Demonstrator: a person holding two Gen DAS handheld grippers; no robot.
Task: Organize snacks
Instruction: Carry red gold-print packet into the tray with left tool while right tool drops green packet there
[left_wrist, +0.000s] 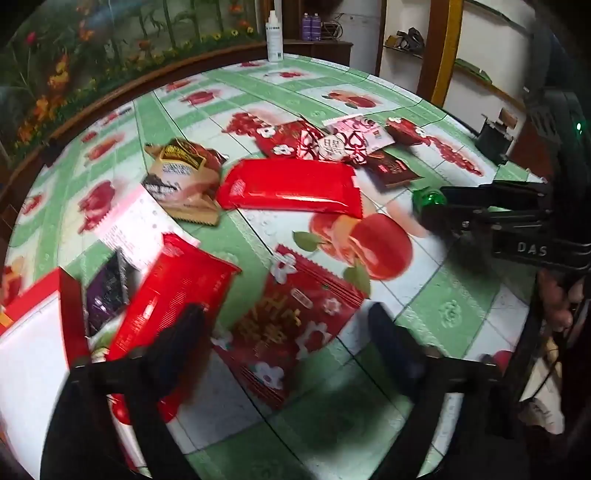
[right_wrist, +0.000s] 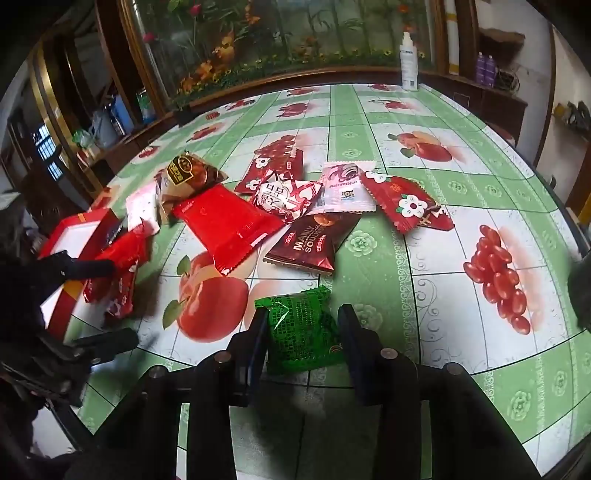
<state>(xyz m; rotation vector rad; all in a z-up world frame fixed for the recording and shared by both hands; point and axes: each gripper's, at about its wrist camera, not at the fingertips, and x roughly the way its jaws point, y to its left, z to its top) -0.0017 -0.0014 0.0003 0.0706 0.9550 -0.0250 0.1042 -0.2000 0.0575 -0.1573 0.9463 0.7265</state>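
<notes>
Several snack packets lie on the fruit-print tablecloth (right_wrist: 369, 243). My right gripper (right_wrist: 301, 325) holds a green packet (right_wrist: 299, 328) between its fingers; it shows in the left wrist view (left_wrist: 428, 199) too. My left gripper (left_wrist: 284, 325) is open above a red flowered packet (left_wrist: 291, 317), with a plain red packet (left_wrist: 177, 291) by its left finger. A red box with a white inside (left_wrist: 33, 332) stands at the left; it also shows in the right wrist view (right_wrist: 77, 236). A long red packet (left_wrist: 291, 188) and a brown one (left_wrist: 184, 177) lie further back.
A pile of red, pink and dark brown packets (right_wrist: 314, 206) lies mid-table. A white spray bottle (right_wrist: 409, 62) stands at the far edge. Wooden cabinets and a flower mural stand behind the table.
</notes>
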